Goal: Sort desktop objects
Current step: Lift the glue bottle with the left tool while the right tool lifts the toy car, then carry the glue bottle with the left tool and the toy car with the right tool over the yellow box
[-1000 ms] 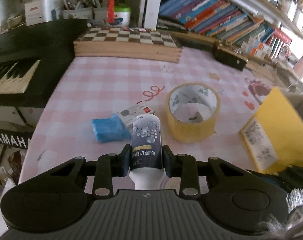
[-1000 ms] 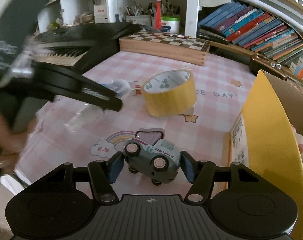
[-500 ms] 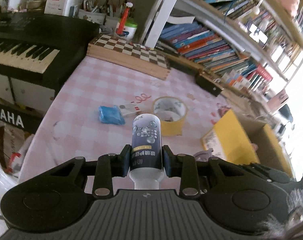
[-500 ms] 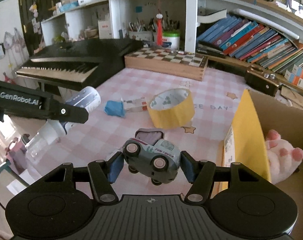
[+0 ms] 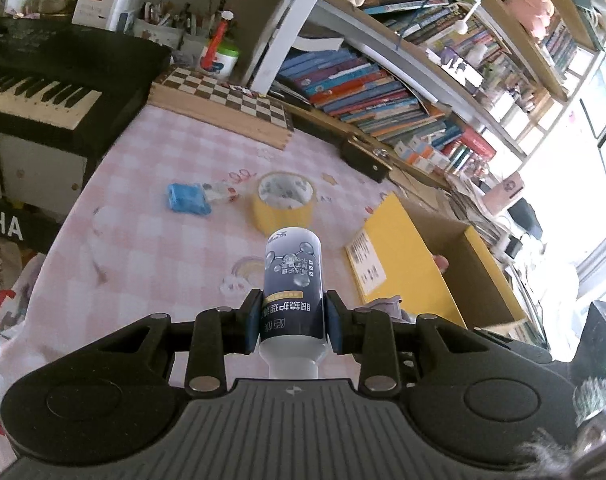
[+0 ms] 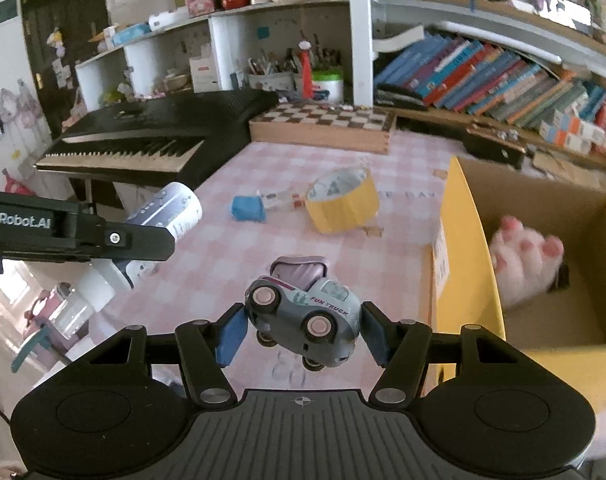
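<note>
Now both grippers hang higher above the pink checked table than a second ago, each carrying a load. Nearest, the left gripper has its jaws closed tight on a dark-labelled bottle, held mid-body with its base pointing forward. The right gripper is closed partway on a grey toy truck, wheels facing the camera. Just beyond the truck, a small purple case sits on the table. To the right stands an open yellow box with a pink plush paw inside. A second ago the table filled both views; the cameras have since pulled up and back, and the box interior shows. That suggests both items are lifted clear and headed for the box. Farther off, a tape roll, a blue pack and a small flat packet remain unsorted, with a chessboard and keyboard behind
</note>
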`<state>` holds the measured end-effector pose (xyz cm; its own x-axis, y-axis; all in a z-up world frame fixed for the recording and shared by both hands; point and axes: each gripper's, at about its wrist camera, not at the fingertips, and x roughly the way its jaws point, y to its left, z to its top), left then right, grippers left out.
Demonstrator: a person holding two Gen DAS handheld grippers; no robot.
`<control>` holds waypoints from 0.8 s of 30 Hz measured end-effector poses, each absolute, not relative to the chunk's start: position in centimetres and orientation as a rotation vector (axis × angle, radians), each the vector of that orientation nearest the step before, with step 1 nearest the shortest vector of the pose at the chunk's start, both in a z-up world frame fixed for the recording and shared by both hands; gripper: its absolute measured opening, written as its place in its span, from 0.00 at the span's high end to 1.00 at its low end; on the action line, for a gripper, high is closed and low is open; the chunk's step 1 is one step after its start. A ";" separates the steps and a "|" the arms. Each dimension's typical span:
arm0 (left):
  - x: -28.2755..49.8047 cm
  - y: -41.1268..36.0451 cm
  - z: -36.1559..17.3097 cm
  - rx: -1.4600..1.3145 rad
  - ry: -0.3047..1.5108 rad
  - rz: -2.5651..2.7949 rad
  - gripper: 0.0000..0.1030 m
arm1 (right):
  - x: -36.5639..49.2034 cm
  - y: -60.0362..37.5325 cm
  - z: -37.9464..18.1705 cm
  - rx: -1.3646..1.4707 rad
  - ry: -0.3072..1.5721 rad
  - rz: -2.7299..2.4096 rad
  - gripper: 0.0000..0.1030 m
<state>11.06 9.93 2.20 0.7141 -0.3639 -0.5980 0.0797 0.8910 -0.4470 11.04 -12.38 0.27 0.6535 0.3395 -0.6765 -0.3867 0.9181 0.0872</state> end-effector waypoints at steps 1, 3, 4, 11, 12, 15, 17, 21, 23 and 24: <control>10.5 9.9 2.2 -0.412 0.738 -0.259 0.71 | 10.5 -12.5 0.3 -0.062 0.758 0.404 0.40; 9.3 10.0 2.2 -0.416 0.737 -0.273 0.71 | 9.4 -12.6 0.4 -0.062 0.759 0.391 0.40; 8.8 10.0 2.2 -0.419 0.737 -0.278 0.71 | 8.8 -12.7 0.5 -0.062 0.758 0.385 0.40; 5.3 10.1 1.9 -0.439 0.749 -0.326 0.71 | 4.6 -13.2 0.8 -0.048 0.742 0.337 0.40; 4.9 10.0 1.9 -0.440 0.751 -0.334 0.71 | 4.1 -13.3 0.9 -0.042 0.740 0.326 0.40; 3.8 9.8 1.9 -0.434 0.756 -0.361 0.71 | 3.0 -13.5 0.9 -0.028 0.736 0.300 0.40; 3.1 9.6 1.9 -0.428 0.759 -0.380 0.71 | 2.0 -13.8 0.8 -0.018 0.735 0.284 0.40; 2.2 9.0 1.7 -0.415 0.775 -0.423 0.71 | 0.3 -14.3 0.6 0.004 0.736 0.243 0.40; 1.8 8.6 1.7 -0.404 0.780 -0.447 0.71 | -0.5 -14.7 0.5 0.016 0.738 0.217 0.40; 1.6 8.4 1.7 -0.398 0.783 -0.460 0.71 | -0.8 -15.0 0.5 0.022 0.739 0.203 0.40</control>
<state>1.65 8.38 1.67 0.6205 -0.5317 -0.5765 0.2444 0.8296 -0.5020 -0.84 -14.97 0.47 0.7207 0.1912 -0.6664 -0.1757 0.9802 0.0912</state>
